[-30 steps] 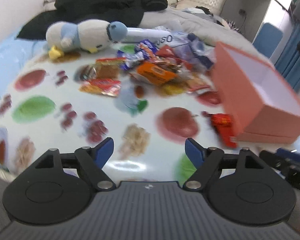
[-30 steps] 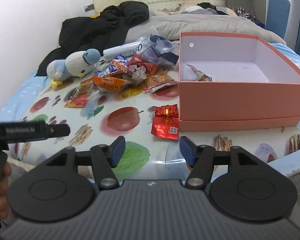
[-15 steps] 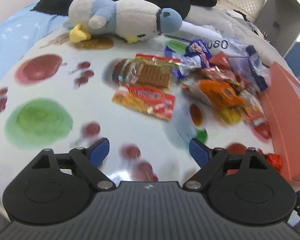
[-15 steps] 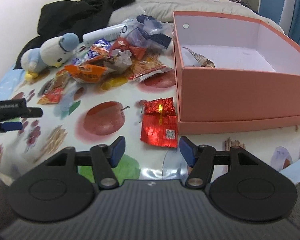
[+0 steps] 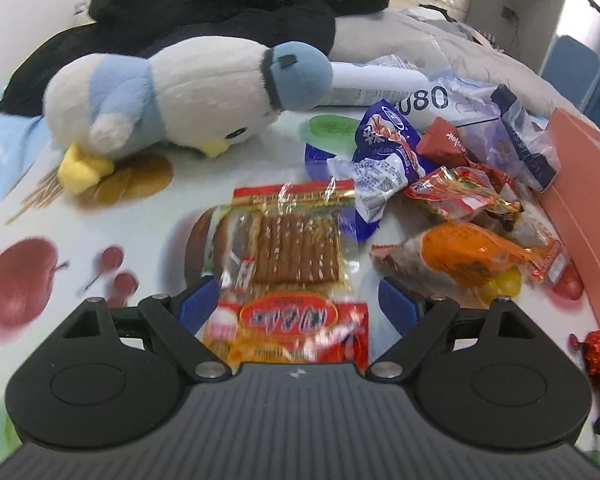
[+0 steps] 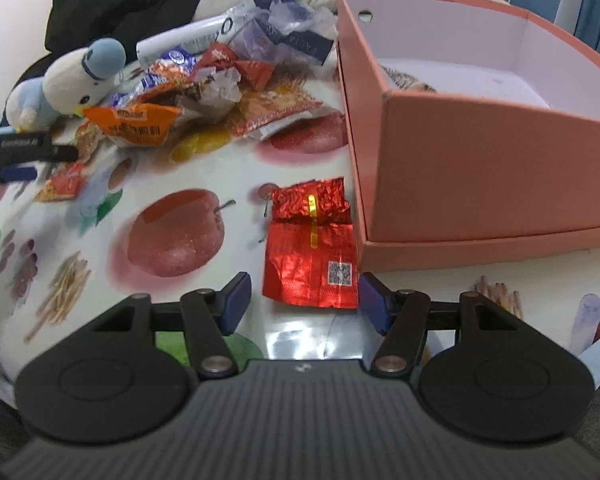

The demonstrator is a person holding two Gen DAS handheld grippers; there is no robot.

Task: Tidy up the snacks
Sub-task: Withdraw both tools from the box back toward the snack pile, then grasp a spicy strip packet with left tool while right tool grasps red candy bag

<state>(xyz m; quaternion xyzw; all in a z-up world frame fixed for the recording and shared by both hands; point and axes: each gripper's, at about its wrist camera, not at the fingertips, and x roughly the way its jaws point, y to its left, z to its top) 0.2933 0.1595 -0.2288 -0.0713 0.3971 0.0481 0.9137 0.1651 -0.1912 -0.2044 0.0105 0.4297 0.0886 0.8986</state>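
My left gripper point(image 5: 298, 305) stands open low over the fruit-print cloth. A red and yellow snack packet point(image 5: 292, 320) lies between its blue fingertips, which do not press on it. Just beyond lies a clear packet of brown sticks point(image 5: 292, 244). Right of them is a heap of snack packets point(image 5: 452, 200). My right gripper point(image 6: 305, 305) is open, with the near edge of a red foil packet point(image 6: 312, 256) just ahead of its tips. This packet rests against the open pink box point(image 6: 480, 176), which holds one wrapper. The left gripper point(image 6: 20, 148) shows at the left edge.
A blue and white plush bird point(image 5: 188, 96) lies behind the packets, with black clothing point(image 5: 220, 0) and a white tube point(image 5: 380, 84) further back. The pink box's wall point(image 5: 580, 184) bounds the heap on the right. Grey bedding lies beyond.
My left gripper moved forward and down to the heap, its jaws a little wider, and the red and yellow packet now sits between them. My right gripper sank closer to the red foil packet.
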